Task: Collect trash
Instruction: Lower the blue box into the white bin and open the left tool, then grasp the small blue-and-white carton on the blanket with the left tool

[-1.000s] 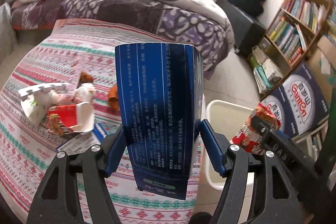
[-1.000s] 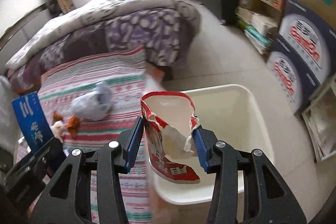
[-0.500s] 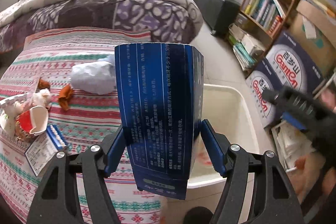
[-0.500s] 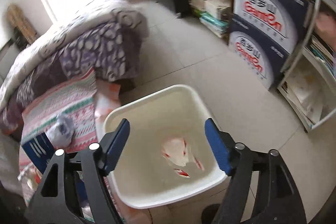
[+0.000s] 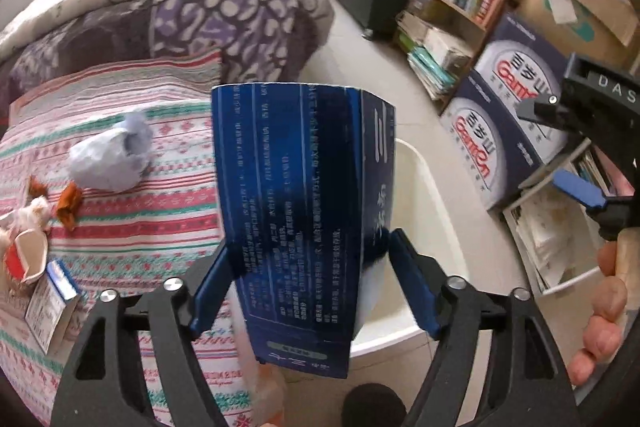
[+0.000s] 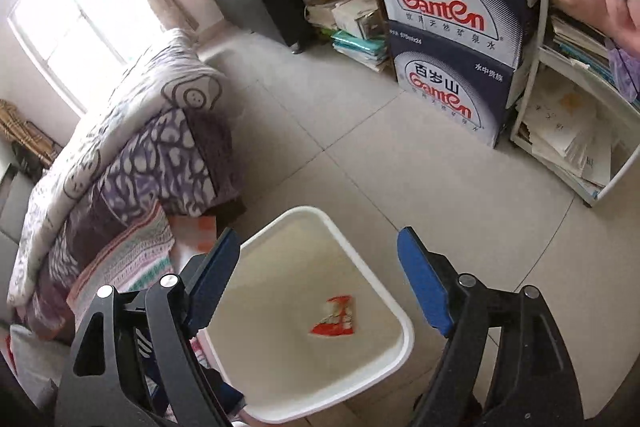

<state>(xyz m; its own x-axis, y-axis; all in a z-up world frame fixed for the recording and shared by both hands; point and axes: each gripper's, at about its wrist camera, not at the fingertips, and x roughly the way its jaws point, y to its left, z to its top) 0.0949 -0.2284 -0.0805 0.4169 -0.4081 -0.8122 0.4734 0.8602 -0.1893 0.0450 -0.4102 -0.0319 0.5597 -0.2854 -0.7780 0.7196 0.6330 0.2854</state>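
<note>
- The left gripper [image 5: 308, 279] is pointing steeply down beside the striped bed cover [image 5: 132, 227], with the dark blue carton [image 5: 300, 211] standing upright between its fingers, partly over the white bin [image 5: 432, 195].
- The right gripper [image 6: 320, 283] is tilting down over the same bin [image 6: 376, 275]; in the left view, fingertips of a hand [image 5: 600, 319] are showing beside its handle.
- Cartons [image 6: 448, 7] stacked by the bookshelf are reading "Ganten"; the blue carton's small print is too fine to read.
- Left jaws have just been widening, and the carton is sitting loosely, with gaps at both pads.
- Right jaws have just been spreading and are standing wide with nothing between them; a red wrapper [image 6: 336, 319] is lying on the bin floor.
</note>
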